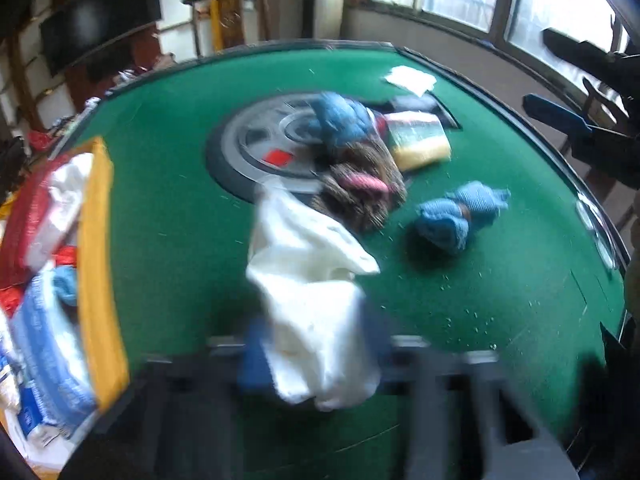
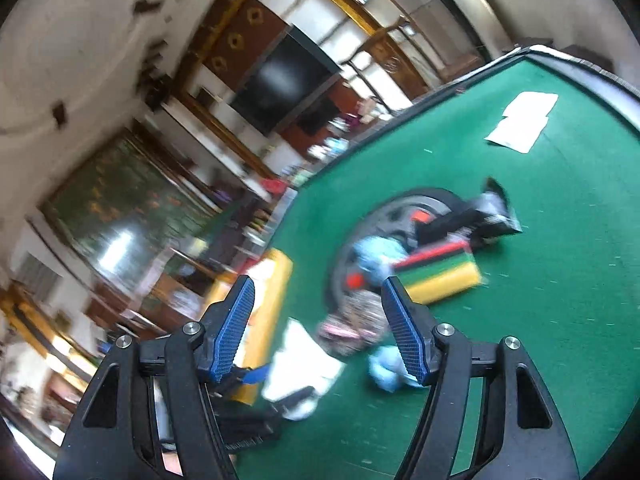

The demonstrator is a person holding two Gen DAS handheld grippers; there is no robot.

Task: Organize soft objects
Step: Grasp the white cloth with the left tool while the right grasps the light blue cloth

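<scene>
Much bare green table [image 1: 168,208] lies between the yellow-rimmed bin [image 1: 100,248] at left and the central pile. Motion blur smears the left gripper [image 1: 316,360], clamped on a white cloth [image 1: 308,280] above the felt. Right gripper [image 2: 320,328] hangs part-open, empty.

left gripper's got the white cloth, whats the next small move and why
Probably swing the left gripper over toward the yellow-rimmed bin and release there. It is shut on the white cloth, which hangs above the green table, and the bin beside it already holds other soft items. The right gripper is open and empty, so it could go for the blue cloth bundle next.
</scene>
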